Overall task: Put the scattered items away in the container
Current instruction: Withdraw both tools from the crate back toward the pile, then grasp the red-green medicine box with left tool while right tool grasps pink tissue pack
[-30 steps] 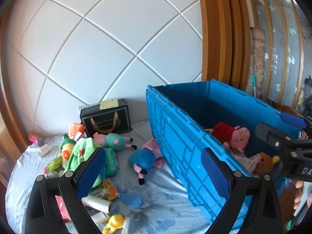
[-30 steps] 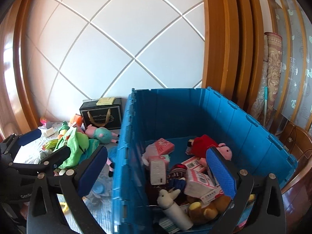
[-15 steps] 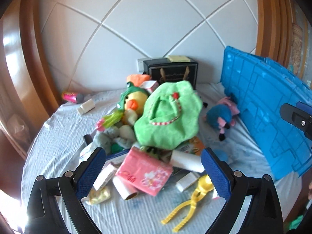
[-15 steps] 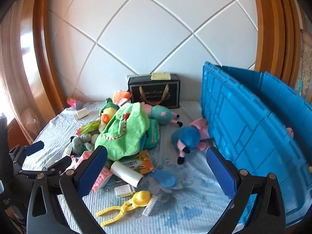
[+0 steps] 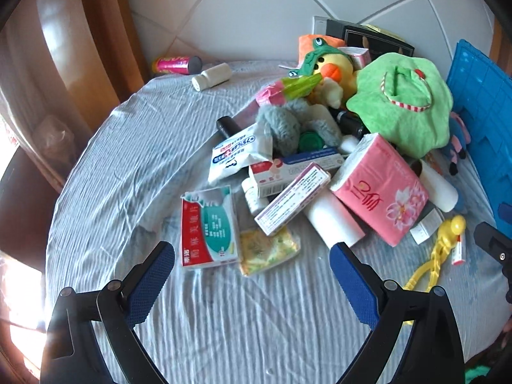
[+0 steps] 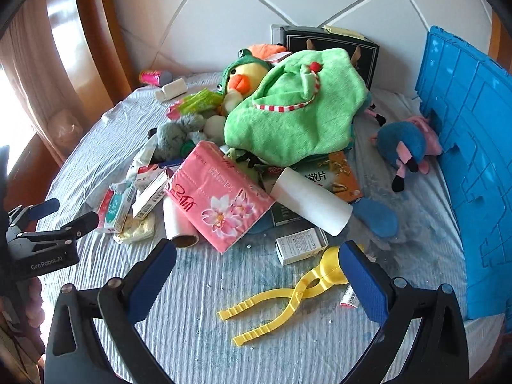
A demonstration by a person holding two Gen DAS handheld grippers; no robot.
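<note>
A pile of scattered items lies on the bed sheet: a pink tissue pack, a red and teal box, a yellow packet, a white roll, yellow plastic tongs and a green plush. The blue crate stands at the right; its outer wall shows. My left gripper is open and empty, just in front of the red and teal box. My right gripper is open and empty, above the yellow tongs.
A black gift box stands against the white padded headboard. A duck plush, a blue pig plush, a pink can and a white bottle lie further back. The wooden bed frame curves at the left.
Both grippers have swung left away from the crate's inside and moved down closer to the pile on the sheet. Both stay open and empty.
</note>
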